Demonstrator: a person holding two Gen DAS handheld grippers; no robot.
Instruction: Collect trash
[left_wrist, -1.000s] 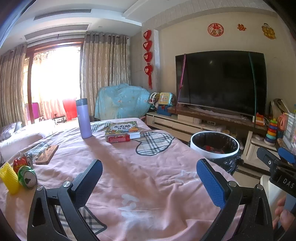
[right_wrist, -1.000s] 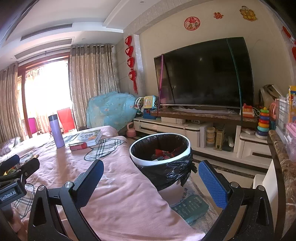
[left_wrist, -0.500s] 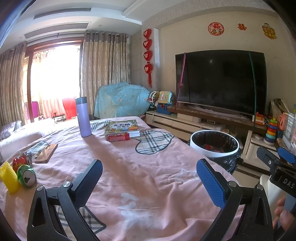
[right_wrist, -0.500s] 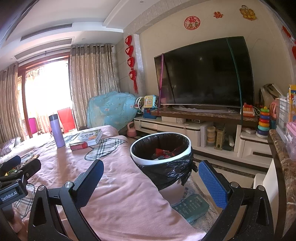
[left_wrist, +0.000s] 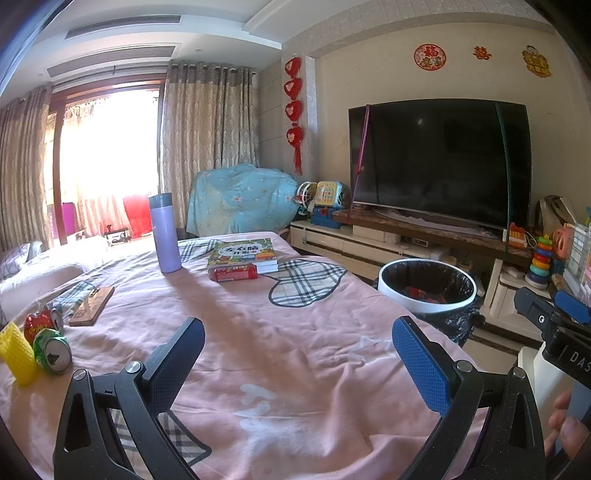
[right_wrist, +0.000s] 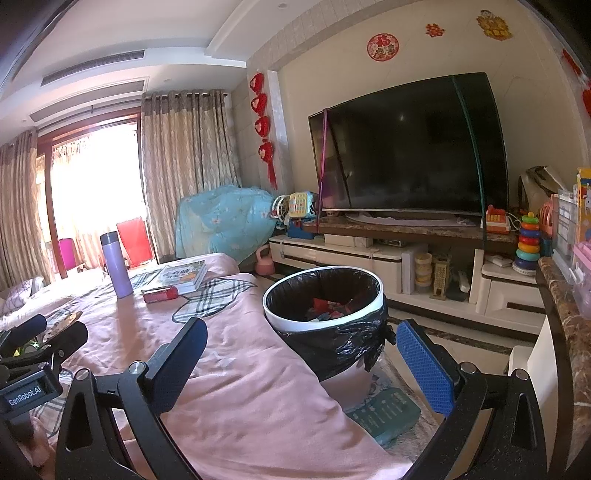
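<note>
1. Trash is lying in several spots in the left wrist view: a red can (left_wrist: 232, 273) is lying on its side at 12 o'clock on the pink-covered tabletop (left_wrist: 295, 350), touching the front edge of a book (left_wrist: 243, 254), while a crushed green can (left_wrist: 52, 350) and a red can (left_wrist: 40, 322) are sitting at 9 o'clock, beside a yellow mesh sleeve (left_wrist: 16, 357). A purple flask (left_wrist: 164, 233) is standing upright at 11 o'clock. The white bin (left_wrist: 427, 287) with a black liner is waiting off the tabletop edge at 2 o'clock. The left claw (left_wrist: 299, 352) is hovering wide apart over the cloth, holding nothing.

2. In the right wrist view, the bin (right_wrist: 325, 321) is sitting at 12 o'clock, just beside the tabletop (right_wrist: 236, 387) edge, with red scraps showing inside. The lying red can (right_wrist: 160, 295) is resting at 10 o'clock near the flask (right_wrist: 116, 265). The right claw (right_wrist: 301, 354) is gaping wide and carrying nothing; the left claw (right_wrist: 40, 332) is showing at 9 o'clock.
</note>
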